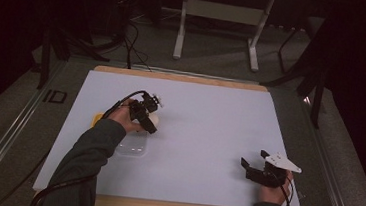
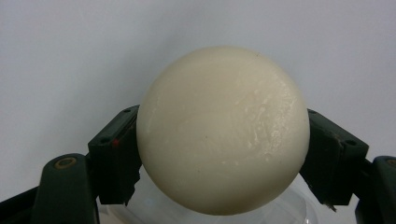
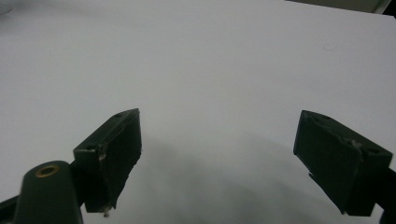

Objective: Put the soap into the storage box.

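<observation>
A smooth, cream-white ball [image 2: 223, 130] is pinched between the fingers [image 2: 114, 154] of the left gripper [image 1: 145, 116], gripped at its widest girth and held just above a clear, shallow plastic container [image 1: 132, 146] that lies on the pale lavender surface [image 1: 203, 130]. A yellow piece [image 1: 97, 120] is seen just beside the container, on its far left side; what it is cannot be told. The right gripper [image 1: 253, 170] is held well apart from the container, near the right front corner of the surface, with its fingers [image 3: 112, 149] spread wide and nothing between them. From here, a slip is judged the main risk: the ball is glossy and round and is touched only at two small patches, so a tilt of the hand or a slight loosening could let it roll out, drop beside the container and run off across the surface. The light container could also be nudged aside by a low pass. No brand, label or writing can be read on the ball or the container.
</observation>
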